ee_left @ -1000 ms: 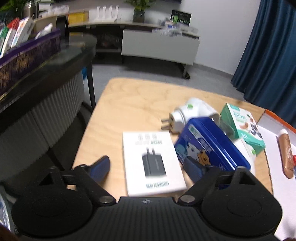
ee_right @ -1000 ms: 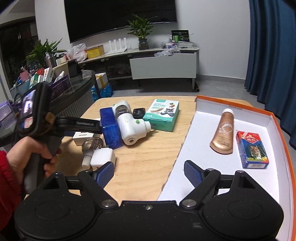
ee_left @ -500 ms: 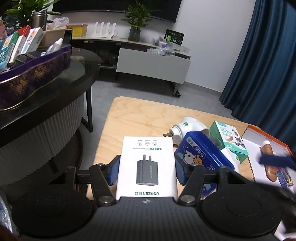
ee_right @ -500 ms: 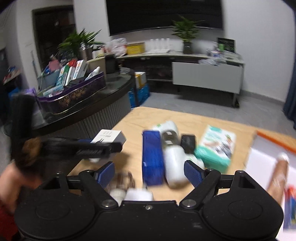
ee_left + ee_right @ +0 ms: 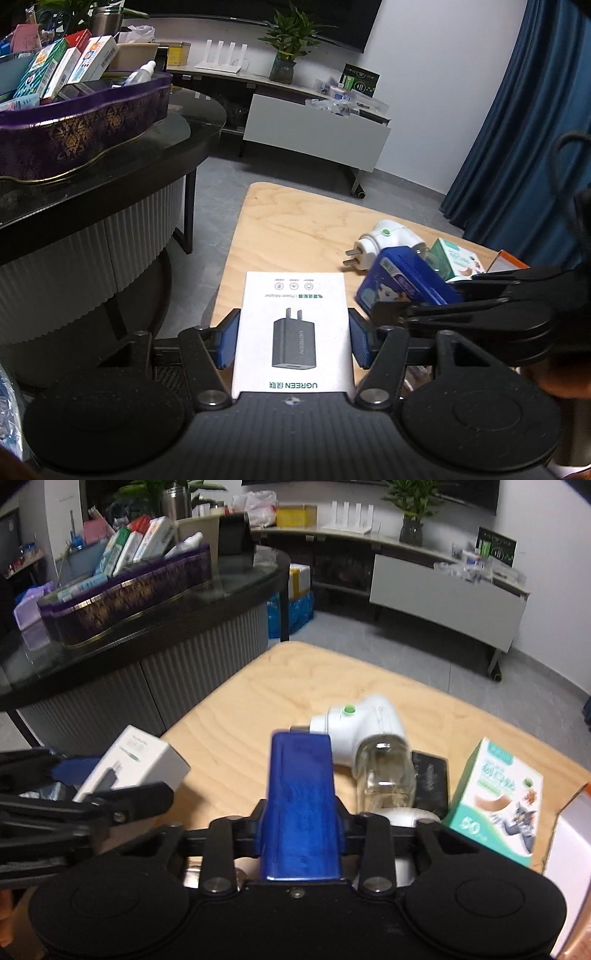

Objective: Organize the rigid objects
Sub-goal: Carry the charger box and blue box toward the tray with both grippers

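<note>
My left gripper [image 5: 293, 341] is shut on a white power adapter box [image 5: 293, 328], held above the wooden table's [image 5: 295, 229] left edge. The box also shows in the right wrist view [image 5: 133, 764]. My right gripper [image 5: 301, 829] is shut on a blue tin box [image 5: 299, 805], gripped by its narrow sides; the tin also shows in the left wrist view [image 5: 402, 284] with the right gripper's fingers [image 5: 424, 314] around it. A white plug-in device [image 5: 360, 725] with a clear bottle [image 5: 384, 775] lies just beyond the tin.
A green-and-white box [image 5: 498, 801] stands at the right, a black item [image 5: 430, 779] beside the bottle. An orange-rimmed white tray [image 5: 569, 834] lies at the far right. A dark counter with a purple tray of boxes [image 5: 81, 122] stands at the left.
My left gripper closed on the adapter box and lifted it. My right gripper swung left from the white tray and closed on the blue tin.
</note>
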Tool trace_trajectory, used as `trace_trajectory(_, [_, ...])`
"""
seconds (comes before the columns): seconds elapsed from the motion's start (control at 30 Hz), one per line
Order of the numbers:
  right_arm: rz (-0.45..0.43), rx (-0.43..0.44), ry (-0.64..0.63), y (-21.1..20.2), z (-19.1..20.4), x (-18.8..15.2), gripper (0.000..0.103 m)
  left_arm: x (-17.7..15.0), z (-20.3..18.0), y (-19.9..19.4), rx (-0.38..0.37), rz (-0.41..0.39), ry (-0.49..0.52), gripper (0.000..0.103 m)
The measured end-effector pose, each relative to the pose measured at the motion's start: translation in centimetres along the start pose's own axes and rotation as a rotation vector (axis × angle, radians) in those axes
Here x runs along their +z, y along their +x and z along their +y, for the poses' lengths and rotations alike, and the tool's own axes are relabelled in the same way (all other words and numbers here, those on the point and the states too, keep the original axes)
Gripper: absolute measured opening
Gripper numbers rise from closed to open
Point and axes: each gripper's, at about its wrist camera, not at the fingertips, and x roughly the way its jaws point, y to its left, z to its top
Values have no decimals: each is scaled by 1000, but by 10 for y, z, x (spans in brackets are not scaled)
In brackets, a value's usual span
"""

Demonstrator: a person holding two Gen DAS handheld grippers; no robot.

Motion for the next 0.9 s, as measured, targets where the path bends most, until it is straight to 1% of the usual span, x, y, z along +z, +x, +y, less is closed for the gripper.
trace_trajectory(0.07, [-2, -2, 35, -3, -1, 1, 40, -1, -3, -2, -4, -5, 4, 59])
trace_trajectory(0.2, [-87, -13, 77, -34, -6, -2, 40, 1, -11, -13, -17, -23, -2, 59])
trace_trajectory(0.33, [-148, -45, 127, -79, -21, -9, 40, 5, -28, -29, -43, -49, 22, 59])
trace_trajectory(0.47, [-197, -100, 206, -131, -40, -33, 40, 4, -60, -46, -86, -69, 71, 59])
trace_trajectory(0.57, [-226, -164, 266, -170, -55, -57, 40, 0, -90, -54, -133, -72, 104, 59])
trace_trajectory(0.67, [-245, -284, 278, -201, -59, -82, 40, -8, -123, -58, -182, -66, 145, 59])
trace_trajectory(0.7, [-249, -310, 290, -210, -61, -89, 40, -10, -135, -60, -200, -65, 161, 59])
trace_trajectory(0.8, [-272, -363, 342, -237, -73, -111, 40, -16, -170, -64, -243, -61, 210, 59])
trace_trajectory(0.9, [-290, -431, 374, -256, -80, -129, 40, -22, -197, -68, -275, -60, 260, 59])
